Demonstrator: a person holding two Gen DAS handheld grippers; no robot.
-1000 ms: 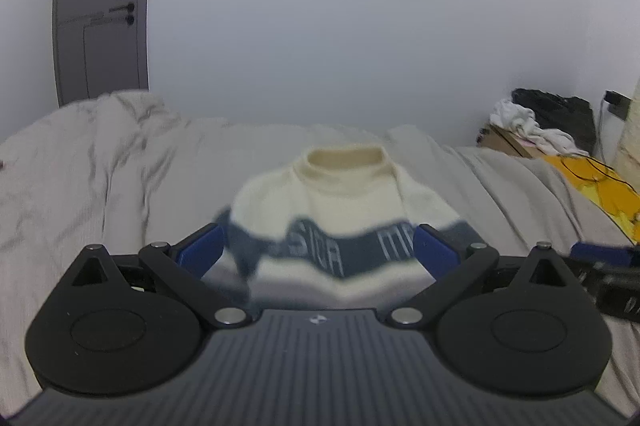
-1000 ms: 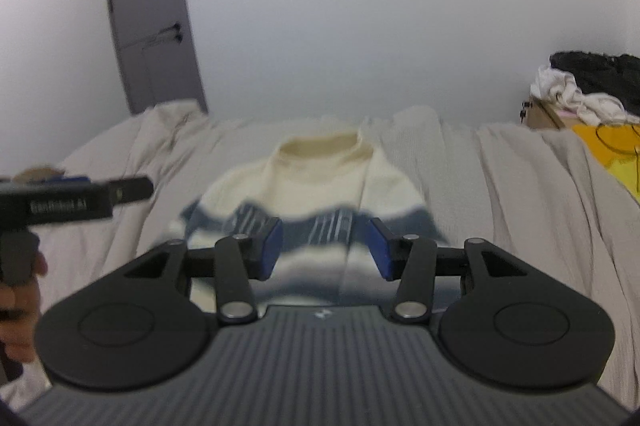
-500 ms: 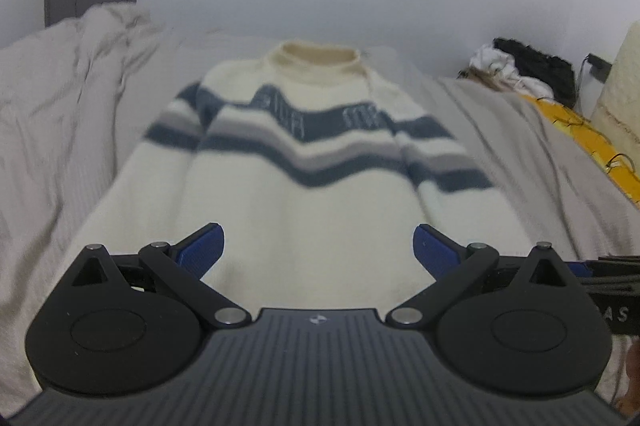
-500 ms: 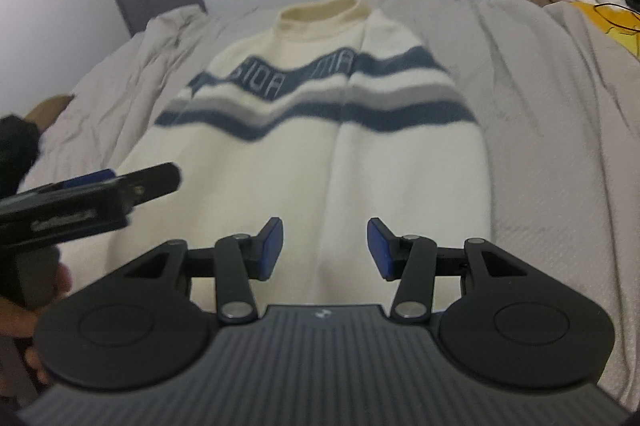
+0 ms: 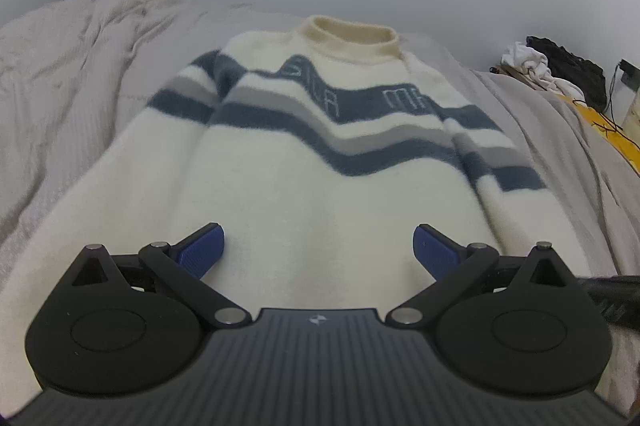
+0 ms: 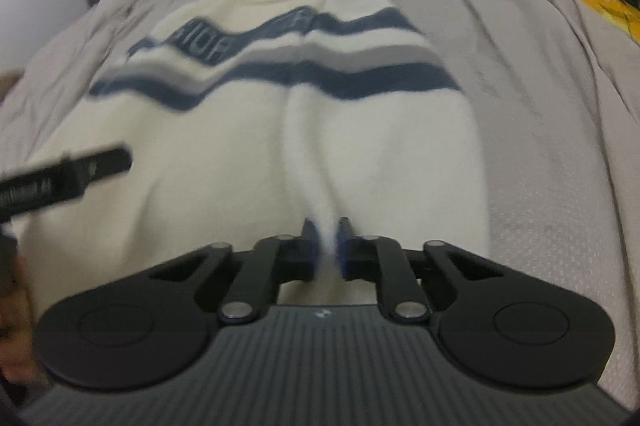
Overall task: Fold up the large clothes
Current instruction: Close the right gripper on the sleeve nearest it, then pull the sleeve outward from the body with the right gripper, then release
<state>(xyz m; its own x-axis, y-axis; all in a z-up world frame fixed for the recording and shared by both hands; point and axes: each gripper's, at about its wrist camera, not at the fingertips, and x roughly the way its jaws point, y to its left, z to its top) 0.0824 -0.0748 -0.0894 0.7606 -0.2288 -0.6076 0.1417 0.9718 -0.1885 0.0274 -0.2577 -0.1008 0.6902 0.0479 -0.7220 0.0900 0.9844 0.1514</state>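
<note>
Fold barely begun: sweater (image 5: pixel 320 193) lies flat, unfolded on bed (image 5: pixel 60 73).
Right gripper (image 6: pixel 327 250) pinches hem, frame ctr; left gripper (image 5: pixel 318 246) spread wide, holding nothing.

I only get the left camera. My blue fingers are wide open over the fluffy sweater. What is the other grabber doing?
Observer: The right gripper is pinched shut on the sweater, near its bottom edge.
Child: Is it squishing the sweater?
Observer: Yes, a ridge of cloth runs up from between its fingers toward the stripes.
Child: Does that camera show my grabber?
Observer: Yes, the left gripper shows there as a black bar at the left edge, over the sweater.
Child: Anything else there?
Observer: A bit of a hand under that bar, at the left edge.
</note>
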